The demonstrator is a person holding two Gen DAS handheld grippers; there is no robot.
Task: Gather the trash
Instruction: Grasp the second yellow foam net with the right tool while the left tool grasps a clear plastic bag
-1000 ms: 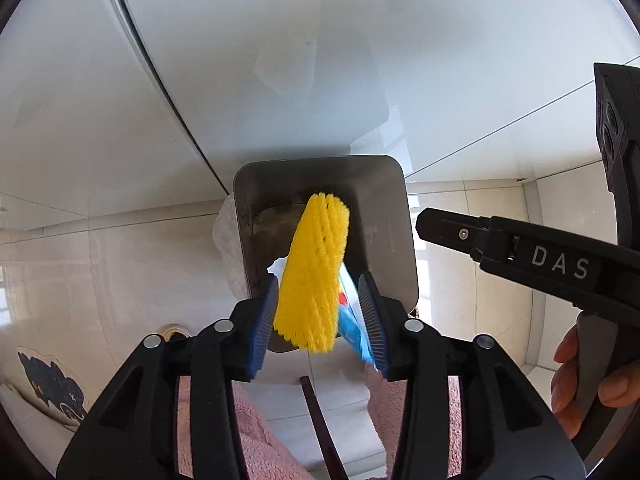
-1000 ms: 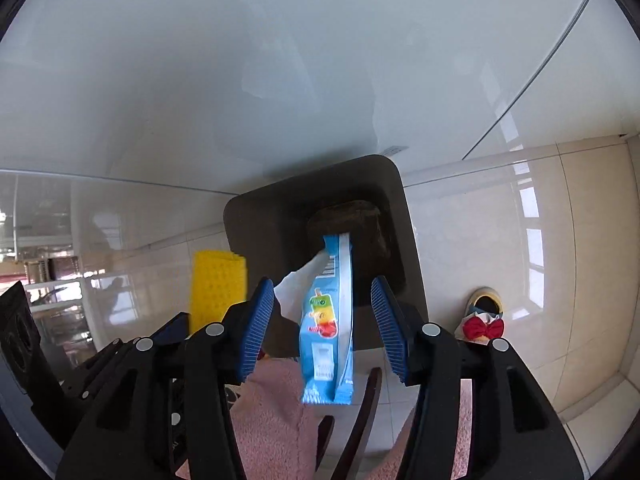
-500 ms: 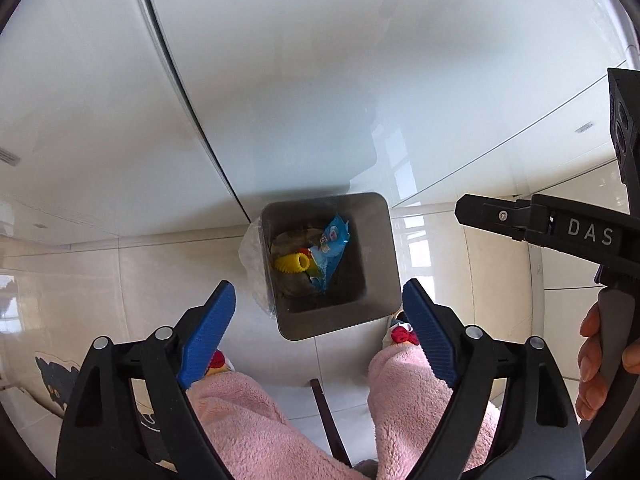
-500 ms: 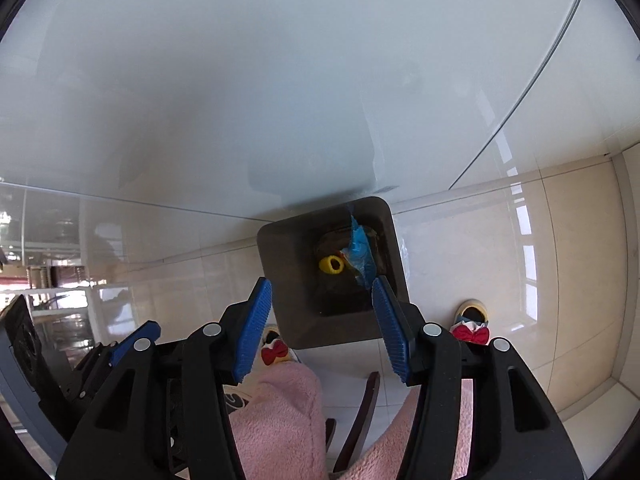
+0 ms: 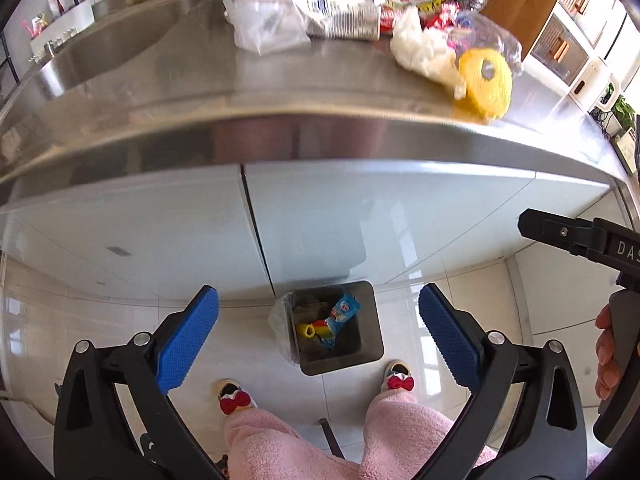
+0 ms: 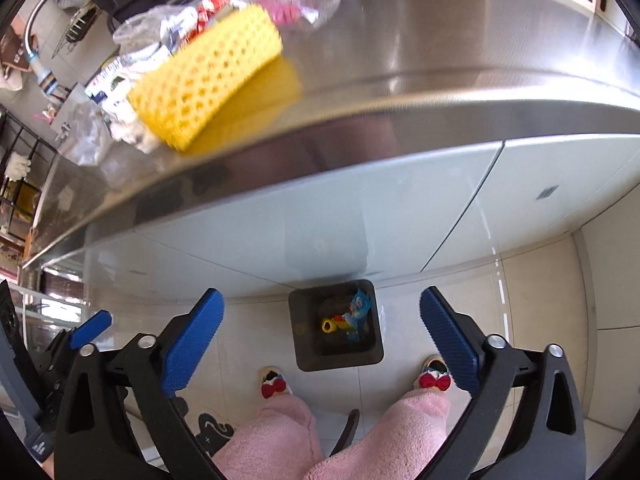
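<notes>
My left tongs [image 5: 318, 336] and right tongs [image 6: 322, 332] have just been opening and stand spread wide, nothing between the blue pads, both above the steel bin [image 5: 370, 320] on the pale tiled floor. Inside the bin lie a yellow foam net [image 5: 306, 330] and a blue wrapper [image 5: 340, 314]. Behind the bin, white cabinet doors [image 5: 400, 216] rise to a steel counter [image 5: 240, 80]; up there another yellow net [image 5: 486, 80] sits beside plastic wrappers [image 5: 340, 12], the sink [image 5: 100, 52] farther left.
</notes>
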